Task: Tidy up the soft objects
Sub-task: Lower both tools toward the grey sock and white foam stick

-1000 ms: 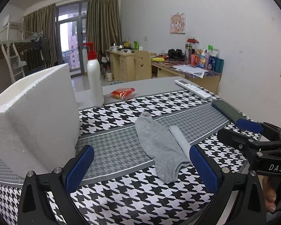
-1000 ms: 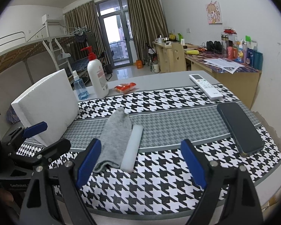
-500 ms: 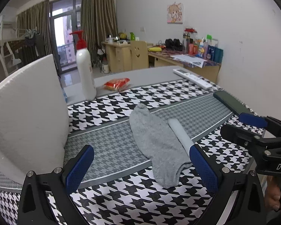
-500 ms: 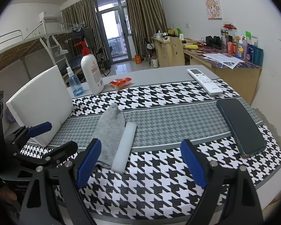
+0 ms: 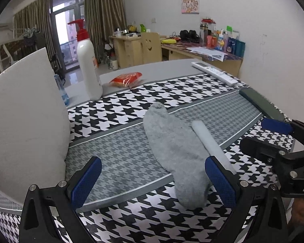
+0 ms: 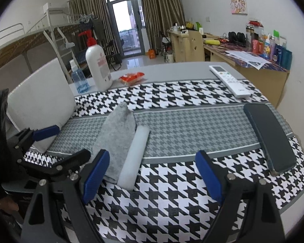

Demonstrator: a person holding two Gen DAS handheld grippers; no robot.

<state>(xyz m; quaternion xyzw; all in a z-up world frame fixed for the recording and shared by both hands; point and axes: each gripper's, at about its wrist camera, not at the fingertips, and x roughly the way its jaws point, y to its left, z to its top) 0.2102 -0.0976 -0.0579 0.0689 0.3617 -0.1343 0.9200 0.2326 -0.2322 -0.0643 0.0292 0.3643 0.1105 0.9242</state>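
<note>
Grey sock (image 5: pixel 176 151) lies flat on the houndstooth cloth (image 5: pixel 131 109), near-centre, toe pointing far, w/ a pale foam roll (image 5: pixel 210 143) touching its right edge. Left gripper (image 5: pixel 152 181) spread wide, nothing held, hovering at the near edge over the sock's cuff end. Right gripper (image 6: pixel 152 178) also wide apart & empty, just right of the roll. White foam block (image 5: pixel 24 117) stands far left; pump bottle (image 6: pixel 98 68) & red packet (image 6: pixel 131 77) far side; remote (image 6: pixel 229 81) & phone (image 6: pixel 270 135) right.

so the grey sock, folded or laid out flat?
Laid out flat: the grey sock lies full length on the houndstooth cloth, toe to cuff, no fold visible, with a pale roll alongside it.
</note>
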